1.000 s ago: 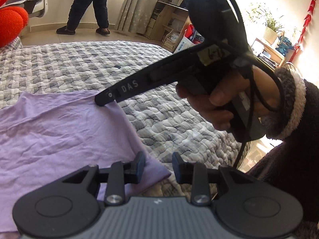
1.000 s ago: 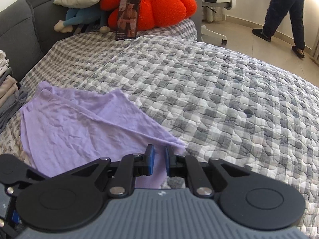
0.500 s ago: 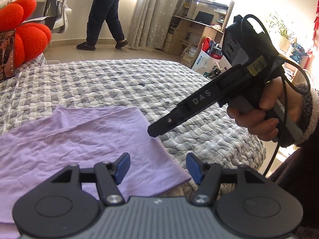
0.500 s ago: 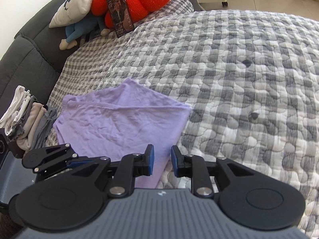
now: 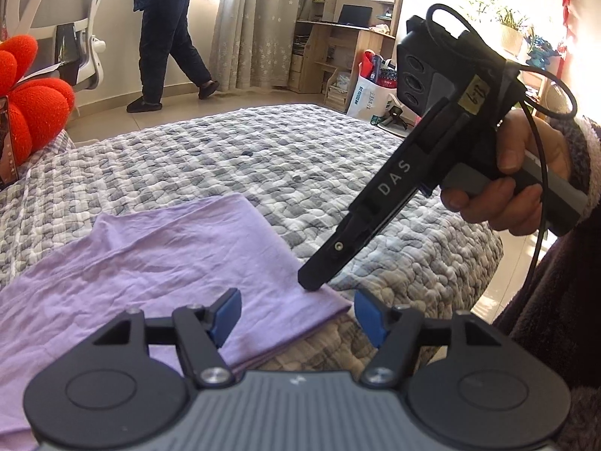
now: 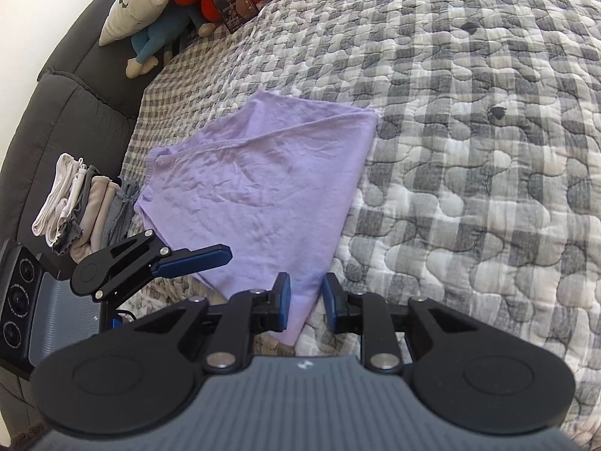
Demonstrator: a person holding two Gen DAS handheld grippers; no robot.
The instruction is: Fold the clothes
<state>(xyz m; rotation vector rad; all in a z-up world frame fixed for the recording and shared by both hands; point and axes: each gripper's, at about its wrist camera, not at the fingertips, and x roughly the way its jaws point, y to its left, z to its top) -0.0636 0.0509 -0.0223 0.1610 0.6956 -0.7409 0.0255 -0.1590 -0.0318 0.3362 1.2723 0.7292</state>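
A lilac garment [image 6: 263, 173] lies folded flat on the checked quilt [image 6: 469, 150], its near corner by the bed's edge. My left gripper [image 5: 296, 314] hovers over that corner [image 5: 330, 304]; its jaws are opening, wide apart, with cloth below them and nothing pinched. My right gripper [image 6: 306, 297] stands over the same near corner with a narrow gap between its blue pads, which do not press the cloth. In the left wrist view the right gripper [image 5: 315, 282] slants down, its tip at the garment's edge. In the right wrist view one of the left gripper's fingers [image 6: 195, 261] reaches over the garment's left edge.
A stack of folded clothes [image 6: 79, 206] sits left of the garment against the dark grey headboard [image 6: 56, 120]. An orange cushion [image 5: 33, 112], a white pillow [image 6: 131, 0] and a soft toy lie at the bed's head. A person [image 5: 165, 37] stands by the window; a desk [image 5: 349, 37] beyond.
Both grippers let go of the lilac garment's corner: the left jaws spread wide, the right jaws parted a little. The right gripper tilted down towards the corner, and the garment now lies flat.
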